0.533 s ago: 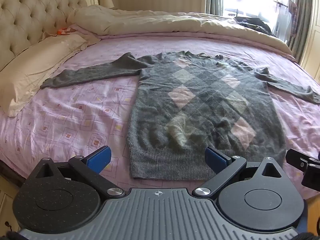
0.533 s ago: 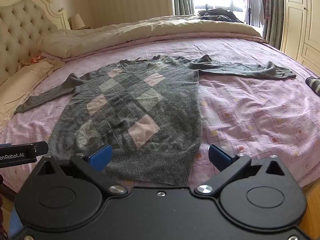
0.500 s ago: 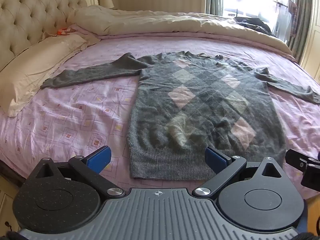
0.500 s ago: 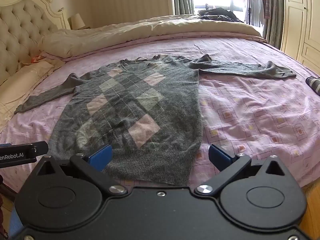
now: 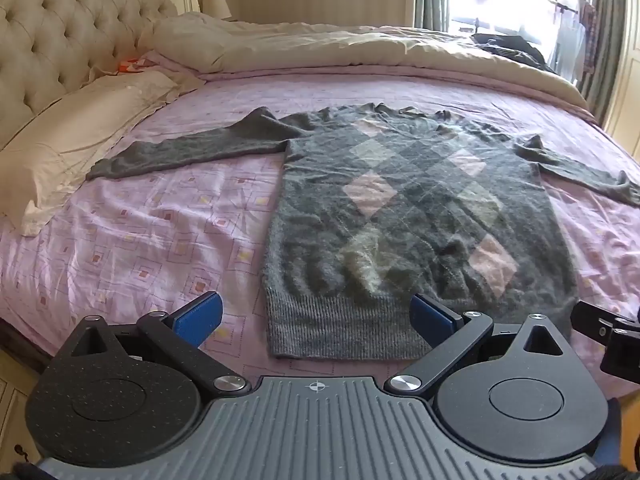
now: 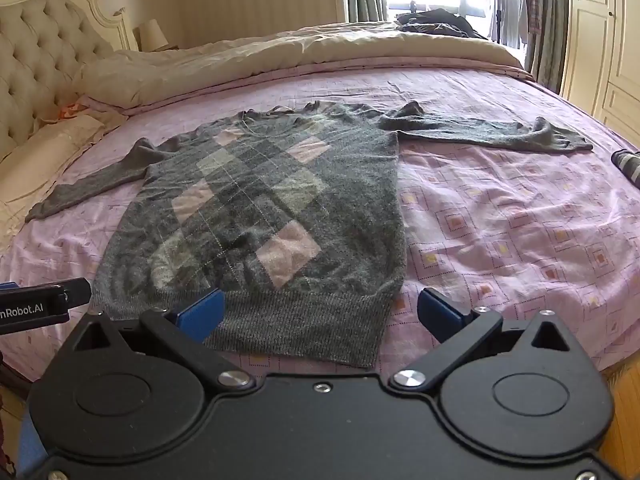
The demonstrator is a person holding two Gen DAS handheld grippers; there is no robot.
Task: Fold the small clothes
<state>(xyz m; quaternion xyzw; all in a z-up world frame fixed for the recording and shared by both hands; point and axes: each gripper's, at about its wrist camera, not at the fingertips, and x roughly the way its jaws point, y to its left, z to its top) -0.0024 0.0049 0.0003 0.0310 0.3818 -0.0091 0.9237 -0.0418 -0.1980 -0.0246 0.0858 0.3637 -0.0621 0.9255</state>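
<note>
Clearly, in the left wrist view the left claw gapes wide and empty — the grey argyle sweater lies flat on the bed just ahead, its hem corner between the pads. In the right wrist view the right claw is equally wide, the hem's other corner ahead of it. Risk: pinching the bedsheet with the knit — it would drag.

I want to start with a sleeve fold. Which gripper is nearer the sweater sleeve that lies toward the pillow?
Left. The left gripper sits over the hem corner on the sleeve side; the right gripper sits over the opposite corner.
</note>
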